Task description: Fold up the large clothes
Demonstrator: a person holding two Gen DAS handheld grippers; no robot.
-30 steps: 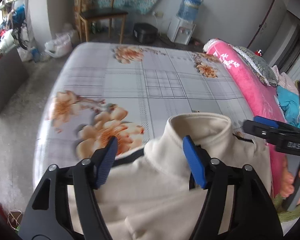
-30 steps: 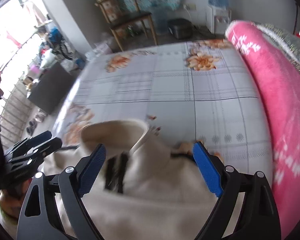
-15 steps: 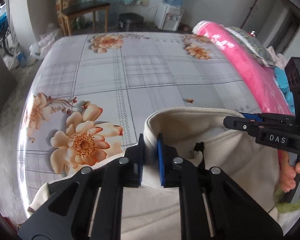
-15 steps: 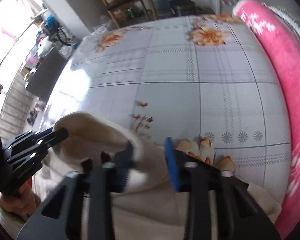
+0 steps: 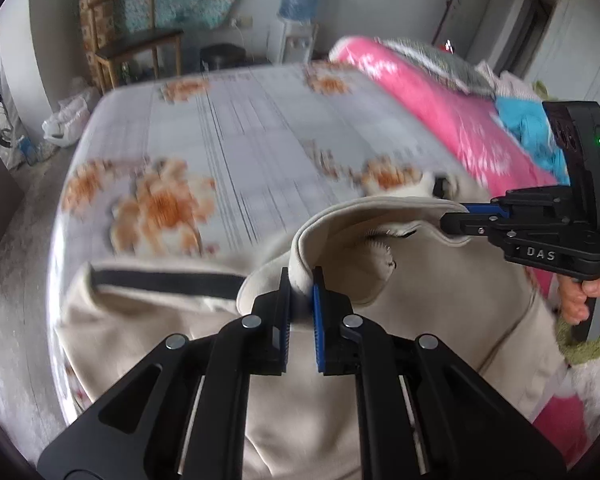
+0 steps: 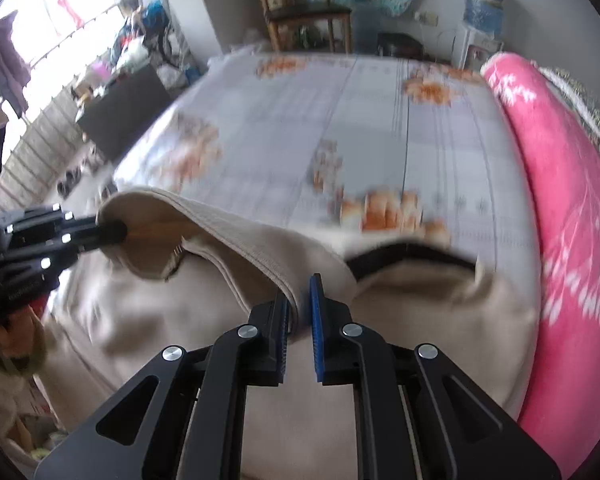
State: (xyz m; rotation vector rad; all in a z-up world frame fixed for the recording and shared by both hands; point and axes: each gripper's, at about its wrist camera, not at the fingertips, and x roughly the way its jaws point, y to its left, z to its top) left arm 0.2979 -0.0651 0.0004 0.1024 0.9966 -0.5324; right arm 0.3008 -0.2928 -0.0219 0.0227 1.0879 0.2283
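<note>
Both grippers were wide apart a second ago and now pinch the cream jacket [image 5: 308, 400]. Left gripper [image 5: 301, 286] has its fingers closed on the collar's left side. Right gripper [image 6: 299, 296] is closing on the collar's other side. Low in both frames, the jacket lies on the flowered bed [image 5: 260, 128].

Bedsheet [image 5: 228, 148] flower print was smeared by motion blur; cream garment [image 5: 308, 408] was cut off at six o'clock.
</note>
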